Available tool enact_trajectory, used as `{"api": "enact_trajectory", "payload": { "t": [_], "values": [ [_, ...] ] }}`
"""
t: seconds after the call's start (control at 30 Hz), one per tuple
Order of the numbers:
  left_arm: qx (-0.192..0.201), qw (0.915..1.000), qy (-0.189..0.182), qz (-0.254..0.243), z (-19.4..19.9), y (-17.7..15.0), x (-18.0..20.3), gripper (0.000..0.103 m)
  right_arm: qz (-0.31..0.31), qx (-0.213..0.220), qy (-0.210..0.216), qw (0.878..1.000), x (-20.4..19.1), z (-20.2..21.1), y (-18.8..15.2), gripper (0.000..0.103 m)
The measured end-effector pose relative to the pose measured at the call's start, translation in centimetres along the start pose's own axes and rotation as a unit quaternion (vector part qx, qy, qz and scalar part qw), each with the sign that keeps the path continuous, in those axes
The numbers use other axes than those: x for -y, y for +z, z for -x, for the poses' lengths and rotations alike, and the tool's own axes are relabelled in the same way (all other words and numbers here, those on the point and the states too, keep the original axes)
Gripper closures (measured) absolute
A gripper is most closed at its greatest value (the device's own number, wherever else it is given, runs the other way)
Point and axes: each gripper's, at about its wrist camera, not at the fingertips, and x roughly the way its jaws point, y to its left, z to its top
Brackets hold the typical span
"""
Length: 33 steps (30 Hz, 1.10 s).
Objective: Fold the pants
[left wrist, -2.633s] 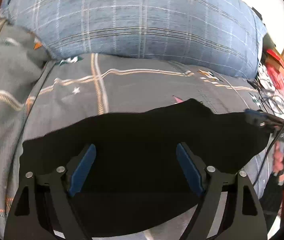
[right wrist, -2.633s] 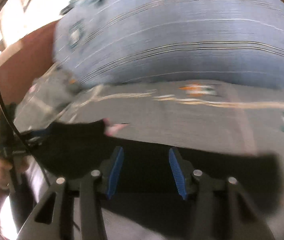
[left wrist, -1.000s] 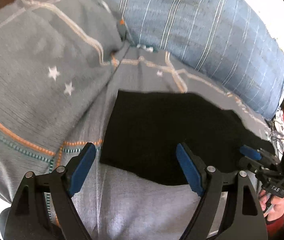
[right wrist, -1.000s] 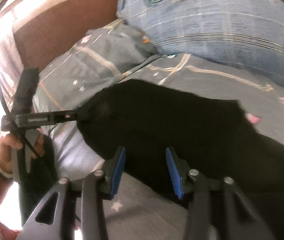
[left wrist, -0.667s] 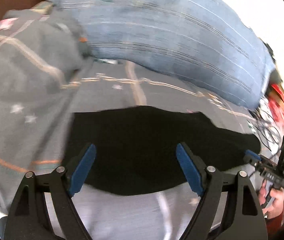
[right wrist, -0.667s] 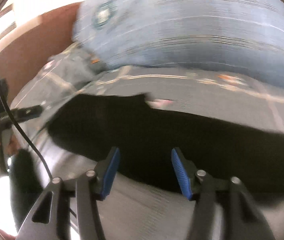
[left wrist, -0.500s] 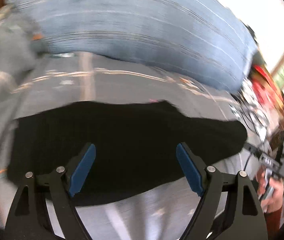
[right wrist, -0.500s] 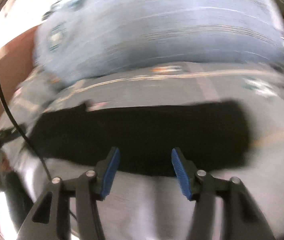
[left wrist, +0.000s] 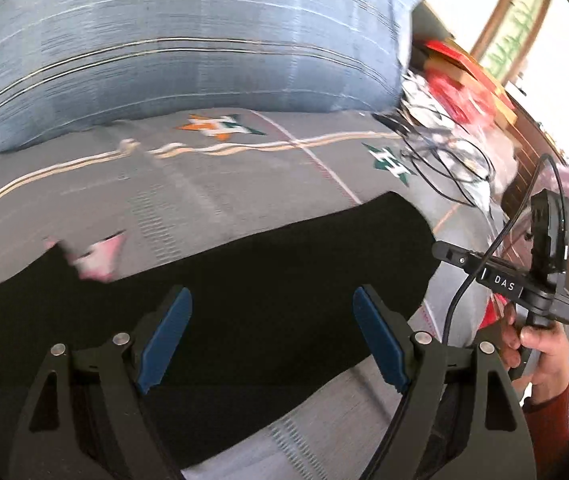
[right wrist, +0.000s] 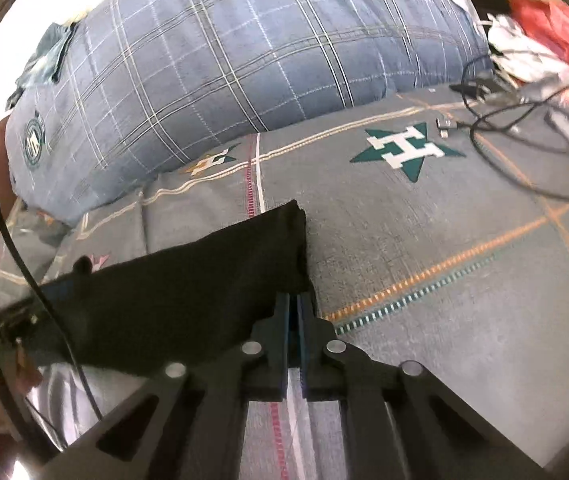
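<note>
The black pants (left wrist: 268,280) lie flat as a long dark band on the grey patterned bedspread (left wrist: 212,184). My left gripper (left wrist: 272,312) is open just above the middle of the pants, holding nothing. In the right wrist view the pants (right wrist: 172,284) stretch to the left. My right gripper (right wrist: 293,300) is shut at their near right corner, seemingly pinching the cloth edge there. The right gripper (left wrist: 444,250) also shows at the pants' right end in the left wrist view.
A large blue plaid pillow (right wrist: 236,52) lies along the far side of the bed. Black cables (right wrist: 524,128) and red and white packets (right wrist: 552,8) lie at the bed's right end. A wooden frame (left wrist: 500,12) stands behind.
My right gripper has moved to the pants' right end and shut at the corner. My left gripper has swung right along the pants and stays open.
</note>
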Motion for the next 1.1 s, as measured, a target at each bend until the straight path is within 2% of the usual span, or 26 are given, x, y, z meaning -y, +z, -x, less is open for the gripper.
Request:
{"api": "enact_trajectory", "payload": {
  "t": [0.1, 0.13, 0.17, 0.2, 0.23, 0.3, 0.33, 0.37, 0.5, 0.6, 0.7, 0.93, 1.1],
  "values": [
    [-0.026, 0.9995, 0.005, -0.015, -2.8, 0.1, 1.2, 0.020, -0.004, -0.019, -0.030, 0.999, 0.7, -0.5, -0.5, 0.102],
    [-0.036, 0.9990, 0.009, -0.024, -3.6, 0.1, 1.6, 0.020, -0.006, -0.028, -0.031, 0.999, 0.9, -0.8, -0.7, 0.102],
    [-0.034, 0.9988, 0.015, -0.032, -3.7, 0.2, 1.8, 0.020, -0.019, -0.033, -0.023, 0.999, 1.3, -0.8, -1.0, 0.097],
    [-0.030, 0.9985, 0.017, -0.043, -3.6, 0.3, 2.1, 0.020, -0.030, -0.028, -0.015, 0.999, 1.6, -0.4, -1.1, 0.097],
    [-0.031, 0.9984, 0.002, -0.047, -3.5, 0.6, 2.4, 0.020, -0.036, -0.025, -0.007, 0.999, 1.8, 0.1, -1.3, 0.096],
    [-0.032, 0.9979, -0.031, -0.048, -3.5, 1.5, 2.7, 0.020, -0.057, -0.023, 0.015, 0.998, 2.2, 1.5, -1.8, 0.083],
    [-0.034, 0.9972, -0.039, -0.054, -3.6, 1.9, 3.1, 0.019, -0.066, -0.019, 0.028, 0.997, 2.2, 2.1, -2.1, 0.064],
    [-0.035, 0.9967, -0.041, -0.060, -3.8, 2.2, 3.4, 0.019, -0.072, -0.015, 0.047, 0.996, 2.1, 2.7, -2.6, 0.049],
    [-0.039, 0.9931, -0.051, -0.098, -5.5, 4.5, 5.1, 0.019, -0.083, -0.023, 0.070, 0.994, 1.5, 2.7, -3.6, 0.048],
    [-0.056, 0.9898, -0.079, -0.104, -7.4, 6.4, 5.8, 0.019, -0.107, -0.033, 0.074, 0.991, 1.7, 1.4, -4.0, 0.048],
    [-0.060, 0.9891, -0.062, -0.119, -8.7, 7.6, 6.6, 0.019, -0.117, -0.034, 0.081, 0.989, 1.6, 0.6, -4.1, 0.048],
    [-0.055, 0.9890, -0.046, -0.129, -9.5, 7.5, 7.0, 0.019, -0.111, -0.027, 0.072, 0.991, 1.4, 0.2, -3.8, 0.048],
    [-0.061, 0.9874, -0.050, -0.137, -10.1, 7.5, 7.3, 0.019, -0.114, -0.022, 0.071, 0.991, 1.5, -0.1, -3.5, 0.048]
  ]
}}
